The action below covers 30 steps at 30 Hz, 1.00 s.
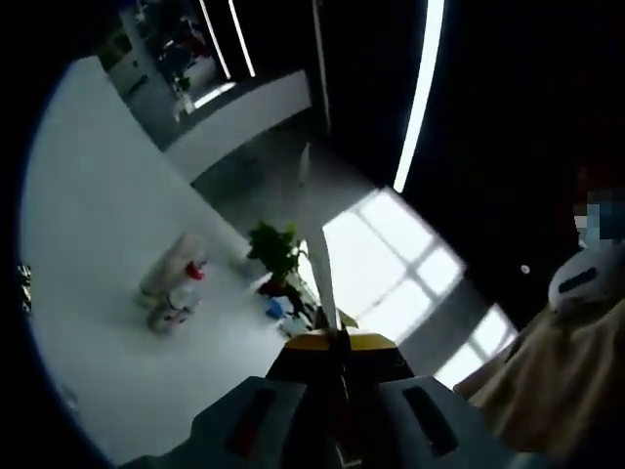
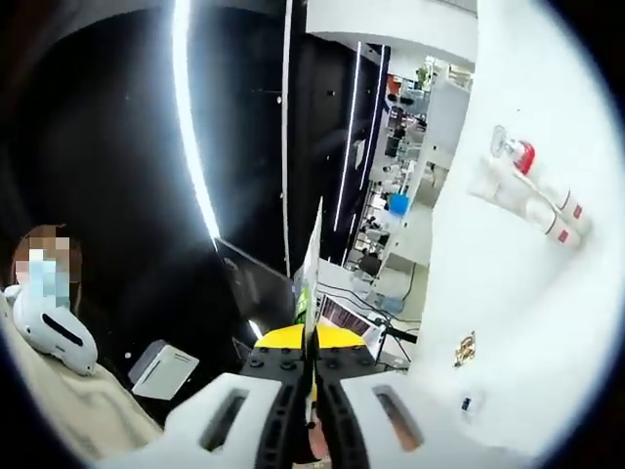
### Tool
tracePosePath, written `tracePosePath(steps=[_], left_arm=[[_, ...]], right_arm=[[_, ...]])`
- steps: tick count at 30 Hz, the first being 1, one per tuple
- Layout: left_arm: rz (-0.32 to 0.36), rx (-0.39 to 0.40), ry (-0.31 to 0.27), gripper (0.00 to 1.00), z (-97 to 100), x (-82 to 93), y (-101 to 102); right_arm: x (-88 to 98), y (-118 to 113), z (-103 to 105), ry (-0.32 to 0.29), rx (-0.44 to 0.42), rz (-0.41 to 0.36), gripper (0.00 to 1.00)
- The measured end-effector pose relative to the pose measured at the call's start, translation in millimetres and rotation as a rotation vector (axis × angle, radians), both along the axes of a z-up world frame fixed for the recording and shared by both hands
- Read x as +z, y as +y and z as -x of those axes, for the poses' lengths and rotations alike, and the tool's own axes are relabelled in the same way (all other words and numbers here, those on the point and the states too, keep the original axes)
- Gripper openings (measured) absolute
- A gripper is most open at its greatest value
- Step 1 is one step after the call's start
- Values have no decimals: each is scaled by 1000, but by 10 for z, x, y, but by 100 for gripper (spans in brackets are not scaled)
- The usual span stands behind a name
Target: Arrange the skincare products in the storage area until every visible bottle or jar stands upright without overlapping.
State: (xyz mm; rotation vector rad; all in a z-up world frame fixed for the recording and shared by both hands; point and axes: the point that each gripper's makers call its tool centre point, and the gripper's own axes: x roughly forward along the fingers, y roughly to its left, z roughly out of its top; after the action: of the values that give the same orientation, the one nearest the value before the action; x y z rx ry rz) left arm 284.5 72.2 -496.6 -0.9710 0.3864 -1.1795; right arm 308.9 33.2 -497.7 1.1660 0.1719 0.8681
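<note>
Skincare bottles (image 1: 176, 288): white plastic with red caps, huddled on their sides and touching on the white tabletop (image 1: 98, 195); none upright, well apart from both grippers.
Left gripper (image 1: 337, 342): jaws pressed together, apparently pinching a thin pale sheet (image 1: 317, 244) seen edge-on.
Right gripper (image 2: 311, 360): jaws likewise closed on a thin edge-on sheet (image 2: 312, 264) with printed colour near its base.
Bottles, right gripper view (image 2: 532, 195): lay side by side, far across the tabletop (image 2: 527, 322).
Beyond the bottles: a green leafy potted plant (image 1: 275, 249) stood near the table's far edge.
Step in hand, as judged: sorting not begun.
Doing it well: shed the sheets, part the jaws, level the tilted grippers, approach one bottle, grip its body crosswise, stand it clear of its neighbours.
</note>
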Motion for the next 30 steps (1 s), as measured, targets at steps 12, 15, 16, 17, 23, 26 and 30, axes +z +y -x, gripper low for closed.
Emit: tracePosePath(steps=[12, 15, 16, 17, 23, 26, 30], left_arm=[[32, 47, 78, 0, -138, -117, 67], [37, 57, 93, 0, -180, -142, 87], [40, 60, 101, 0, -200, -153, 94], [41, 63, 104, 0, -213, -159, 100], [36, 69, 126, 0, -298, -223, 115], [29, 70, 137, 0, -338, -269, 107], [15, 75, 153, 0, -396, -338, 87]], right_arm=[[48, 118, 3, -194, -14, 202, 35], [3, 157, -4, -199, -8, 238, 44], [-26, 176, -5, -200, -3, 260, 47], [-49, 182, -9, -196, 0, 273, 49], [-166, 185, -26, -187, 14, 342, 56], [-207, 152, -55, -187, 2, 374, 60], [-246, 97, -81, -184, -11, 406, 64]])
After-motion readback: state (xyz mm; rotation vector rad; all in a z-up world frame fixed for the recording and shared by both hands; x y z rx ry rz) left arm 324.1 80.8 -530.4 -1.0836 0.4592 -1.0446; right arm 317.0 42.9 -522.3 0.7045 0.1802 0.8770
